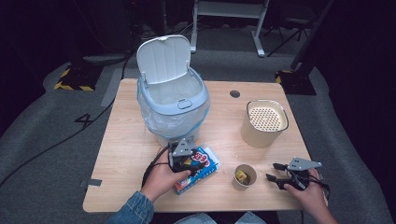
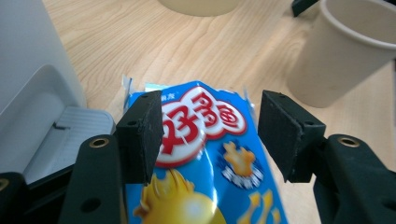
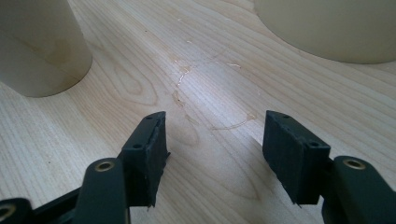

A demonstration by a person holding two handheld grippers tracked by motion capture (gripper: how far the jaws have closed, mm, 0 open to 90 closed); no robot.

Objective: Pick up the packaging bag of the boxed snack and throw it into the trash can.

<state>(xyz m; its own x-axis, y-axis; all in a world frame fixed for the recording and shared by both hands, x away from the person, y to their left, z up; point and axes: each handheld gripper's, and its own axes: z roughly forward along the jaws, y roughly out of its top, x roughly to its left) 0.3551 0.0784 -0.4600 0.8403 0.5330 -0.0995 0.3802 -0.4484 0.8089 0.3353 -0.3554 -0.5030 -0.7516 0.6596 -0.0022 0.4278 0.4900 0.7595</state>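
— Blue snack bag (image 1: 198, 169): position?
— Lower centre of the high view, flat on the wooden table (image 1: 126, 140), just below the bin (image 1: 173, 100). The left gripper (image 1: 185, 161) sits over its upper end.

— Jaw state, left?
— Spread. In the left gripper view the bag (image 2: 210, 154) lies between and beneath the two pads (image 2: 144, 135), with a gap on each side; no pinch is visible.

— Right gripper (image 1: 275, 177)?
— Lower right of the high view, held low over bare table. Jaws spread, nothing between them; the right gripper view shows plain wood grain (image 3: 210, 116) in the gap.

— Other items?
— Bin lid (image 1: 163, 58) stands open, upper centre; a clear liner hangs over the rim. Paper cup (image 1: 244, 177) with something yellow inside stands between bag and right gripper. Beige container (image 1: 264, 123) with a perforated insert stands centre right, above the cup.
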